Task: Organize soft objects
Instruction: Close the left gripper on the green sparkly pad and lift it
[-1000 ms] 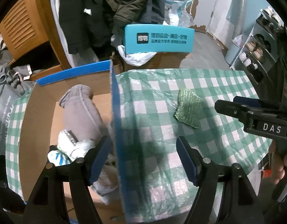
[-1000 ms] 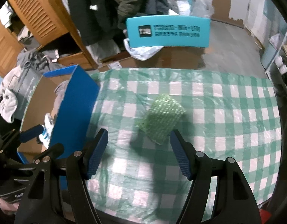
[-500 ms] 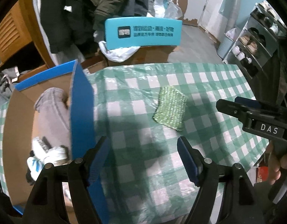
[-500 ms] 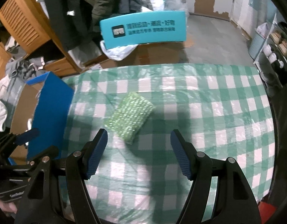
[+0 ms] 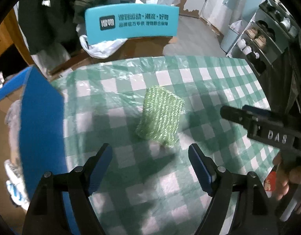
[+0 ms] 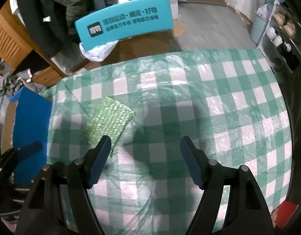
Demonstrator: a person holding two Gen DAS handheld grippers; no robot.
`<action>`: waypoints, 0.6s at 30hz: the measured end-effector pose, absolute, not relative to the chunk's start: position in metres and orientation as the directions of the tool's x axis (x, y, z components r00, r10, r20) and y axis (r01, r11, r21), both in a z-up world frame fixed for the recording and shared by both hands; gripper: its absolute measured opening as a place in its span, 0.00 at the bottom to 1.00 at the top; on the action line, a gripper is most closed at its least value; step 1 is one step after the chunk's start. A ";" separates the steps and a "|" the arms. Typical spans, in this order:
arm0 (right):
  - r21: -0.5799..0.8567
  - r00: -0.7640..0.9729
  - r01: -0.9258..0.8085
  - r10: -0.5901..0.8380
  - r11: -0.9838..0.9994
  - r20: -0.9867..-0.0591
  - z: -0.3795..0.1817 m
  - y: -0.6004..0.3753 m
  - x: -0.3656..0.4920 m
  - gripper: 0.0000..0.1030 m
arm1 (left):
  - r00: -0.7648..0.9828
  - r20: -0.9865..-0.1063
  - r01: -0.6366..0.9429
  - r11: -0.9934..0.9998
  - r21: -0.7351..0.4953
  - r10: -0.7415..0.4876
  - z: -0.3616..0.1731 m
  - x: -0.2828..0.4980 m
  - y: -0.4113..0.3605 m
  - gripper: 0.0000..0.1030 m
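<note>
A sparkly green knitted scouring cloth, roughly rectangular [image 5: 160,115], is seen lying flat on the surface, which is covered by a green-and-white checked plastic cloth [image 5: 218,82]. In the left wrist view the left hand-held gripper [image 5: 150,164] is held above the surface with its blue-padded jaws spread wide apart and nothing between them; the green cloth lies just beyond the gap between them. The right hand-held gripper [image 6: 145,156] is likewise held with its jaws wide apart and empty, and in its own view the green cloth [image 6: 109,121] is found ahead and to the left, its near corner hidden behind the left finger. In the left wrist view the right hand-held gripper [image 5: 236,115] is seen from the side at the right edge, its black body marked "DAS", near the cloth but apart from it. A cardboard box with blue outer walls [image 5: 40,117] stands at the left edge of the surface, and pale soft items [image 5: 13,129] are glimpsed inside it, too blurred to be identified. Beyond the surface a curved turquoise panel printed with dark lettering [image 5: 130,22] is seen.
</note>
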State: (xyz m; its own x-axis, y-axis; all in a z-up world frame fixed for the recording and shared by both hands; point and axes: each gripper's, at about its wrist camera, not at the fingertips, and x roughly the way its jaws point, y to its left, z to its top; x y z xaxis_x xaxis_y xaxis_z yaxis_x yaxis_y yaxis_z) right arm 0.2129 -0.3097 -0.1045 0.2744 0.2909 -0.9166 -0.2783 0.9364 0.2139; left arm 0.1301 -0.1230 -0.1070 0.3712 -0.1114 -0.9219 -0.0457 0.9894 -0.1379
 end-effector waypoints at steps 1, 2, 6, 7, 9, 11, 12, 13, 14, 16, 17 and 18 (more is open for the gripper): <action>0.209 0.271 -0.274 0.284 0.939 -0.920 -0.107 -0.310 0.214 0.72 | 0.364 -0.923 -0.046 0.988 -0.149 -0.122 -0.112 0.136 -0.125 0.79; 0.206 0.267 -0.269 0.279 0.941 -0.922 -0.109 -0.311 0.215 0.72 | 0.351 -0.928 -0.050 0.986 -0.156 -0.130 -0.117 0.142 -0.127 0.79; 0.209 0.248 -0.243 0.269 0.947 -0.931 -0.121 -0.318 0.222 0.72 | 0.329 -0.936 -0.056 0.987 -0.153 -0.126 -0.132 0.157 -0.131 0.79; 0.207 0.244 -0.237 0.265 0.949 -0.933 -0.123 -0.320 0.222 0.72 | 0.325 -0.937 -0.056 0.987 -0.150 -0.124 -0.135 0.159 -0.131 0.79; 0.209 0.234 -0.227 0.261 0.951 -0.936 -0.128 -0.323 0.224 0.72 | 0.317 -0.941 -0.056 0.987 -0.148 -0.123 -0.140 0.163 -0.133 0.79; 0.210 0.227 -0.219 0.259 0.953 -0.939 -0.132 -0.325 0.226 0.72 | 0.309 -0.943 -0.052 0.988 -0.146 -0.123 -0.144 0.167 -0.135 0.79; 0.209 0.222 -0.217 0.257 0.953 -0.940 -0.134 -0.326 0.227 0.72 | 0.308 -0.944 -0.048 0.989 -0.140 -0.119 -0.146 0.169 -0.137 0.79; 0.210 0.220 -0.214 0.257 0.954 -0.941 -0.135 -0.328 0.228 0.72 | 0.309 -0.944 -0.042 0.990 -0.135 -0.115 -0.147 0.171 -0.138 0.79; 0.212 0.215 -0.210 0.257 0.954 -0.942 -0.137 -0.329 0.229 0.72 | 0.308 -0.945 -0.038 0.991 -0.127 -0.109 -0.149 0.173 -0.139 0.79; 0.214 0.209 -0.205 0.256 0.955 -0.944 -0.140 -0.330 0.232 0.72 | 0.306 -0.947 -0.029 0.993 -0.116 -0.102 -0.153 0.176 -0.141 0.79; 0.215 0.205 -0.200 0.255 0.956 -0.945 -0.142 -0.330 0.233 0.72 | 0.303 -0.948 -0.026 0.994 -0.108 -0.095 -0.155 0.178 -0.142 0.79; 0.218 0.200 -0.193 0.256 0.957 -0.946 -0.143 -0.331 0.234 0.73 | 0.301 -0.949 -0.023 0.994 -0.103 -0.091 -0.157 0.179 -0.142 0.79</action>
